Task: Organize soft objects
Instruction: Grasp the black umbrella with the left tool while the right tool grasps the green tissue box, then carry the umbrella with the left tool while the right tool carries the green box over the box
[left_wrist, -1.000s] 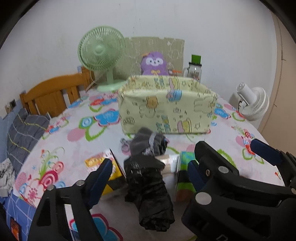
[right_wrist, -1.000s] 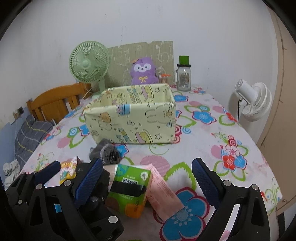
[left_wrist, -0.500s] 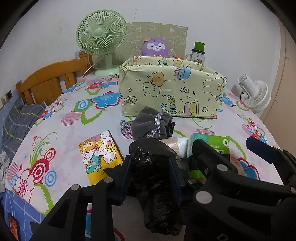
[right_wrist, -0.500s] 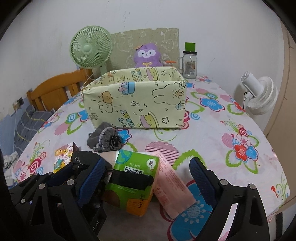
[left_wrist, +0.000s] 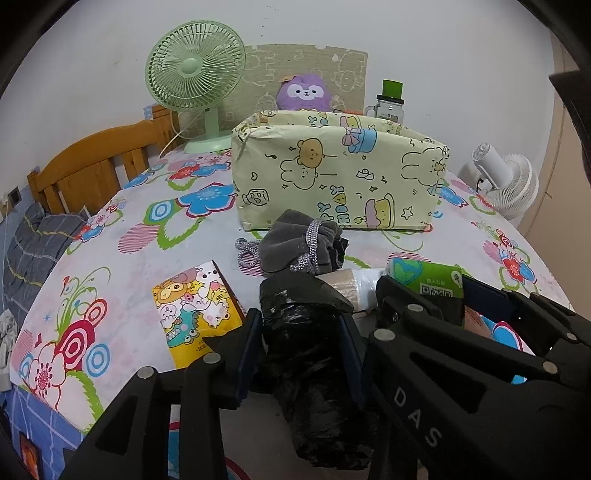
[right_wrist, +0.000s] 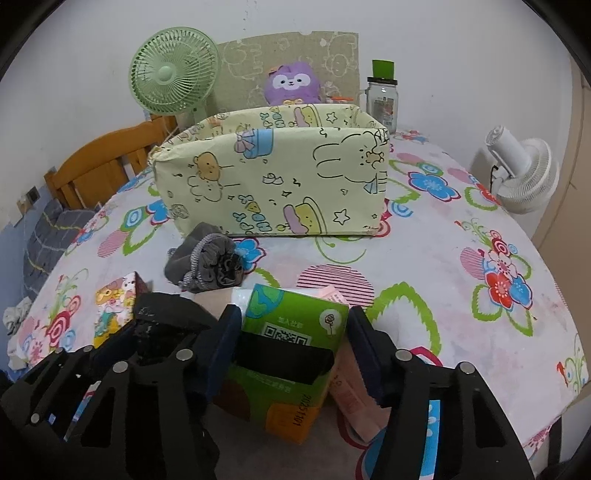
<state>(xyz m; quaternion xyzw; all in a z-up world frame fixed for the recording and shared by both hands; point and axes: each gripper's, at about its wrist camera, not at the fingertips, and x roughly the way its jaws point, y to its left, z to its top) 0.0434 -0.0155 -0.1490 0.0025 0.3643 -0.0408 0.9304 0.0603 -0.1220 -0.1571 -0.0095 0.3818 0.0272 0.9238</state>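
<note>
My left gripper (left_wrist: 301, 343) is shut on a black plastic bag roll (left_wrist: 310, 369) lying on the flowered tablecloth. My right gripper (right_wrist: 291, 350) has closed its fingers on both sides of a green tissue pack (right_wrist: 291, 350). A grey drawstring pouch (left_wrist: 299, 247) lies just beyond, also in the right wrist view (right_wrist: 207, 264). The pale yellow cartoon-print fabric box (left_wrist: 340, 181) stands open behind it; it also shows in the right wrist view (right_wrist: 273, 181). A cartoon tissue pack (left_wrist: 192, 306) lies left of the black roll. A pink packet (right_wrist: 351, 398) lies under the green pack's right side.
A green desk fan (left_wrist: 195, 74), a purple plush (left_wrist: 304, 92) and a jar with a green lid (left_wrist: 389, 103) stand behind the box by the wall. A white fan (left_wrist: 506, 184) is off the table's right. A wooden chair back (left_wrist: 96, 162) is at left.
My left gripper closed on the black bag roll. My right gripper moved forward and closed around the green tissue pack.
</note>
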